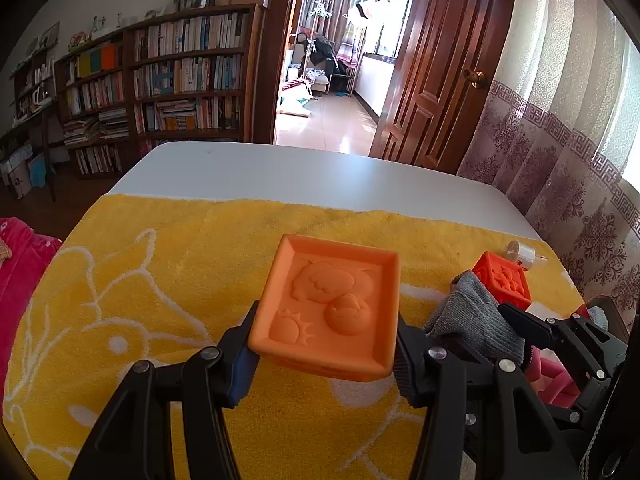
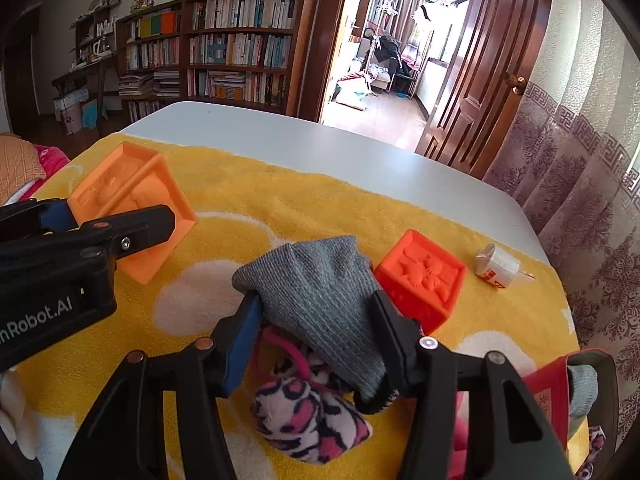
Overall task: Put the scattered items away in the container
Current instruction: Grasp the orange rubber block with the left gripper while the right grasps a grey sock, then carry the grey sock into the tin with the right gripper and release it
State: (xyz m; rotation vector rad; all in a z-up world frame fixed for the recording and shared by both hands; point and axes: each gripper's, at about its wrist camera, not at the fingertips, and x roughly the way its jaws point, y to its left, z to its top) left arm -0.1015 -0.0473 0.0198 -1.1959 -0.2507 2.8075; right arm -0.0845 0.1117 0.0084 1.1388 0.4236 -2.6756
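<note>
Here we have the left gripper (image 1: 326, 354) clamped on a pale orange soft rubber block with a raised animal relief (image 1: 328, 306), its two fingers pressing the block's left and right sides and holding it above the yellow terry towel with white patterns (image 1: 168, 264). From the right wrist view we see that same block (image 2: 132, 200) tilted, up at the left, well apart from the other toys. Our right gripper (image 2: 316, 334) is closed on a grey knitted sock (image 2: 320, 292), which bunches between the fingers and hangs over a pink, black and white leopard-print plush piece (image 2: 308, 416) lying on the towel. Just beside the sock, to its right, a brighter red-orange embossed rubber cube (image 2: 422, 278) rests on the towel, and farther right lies a small white plastic bottle (image 2: 498, 266) on its side. The towel covers the near part of the white surface (image 2: 320, 148). At the lower right we glimpse a red container edge (image 2: 546, 392), too cropped to read clearly.
</note>
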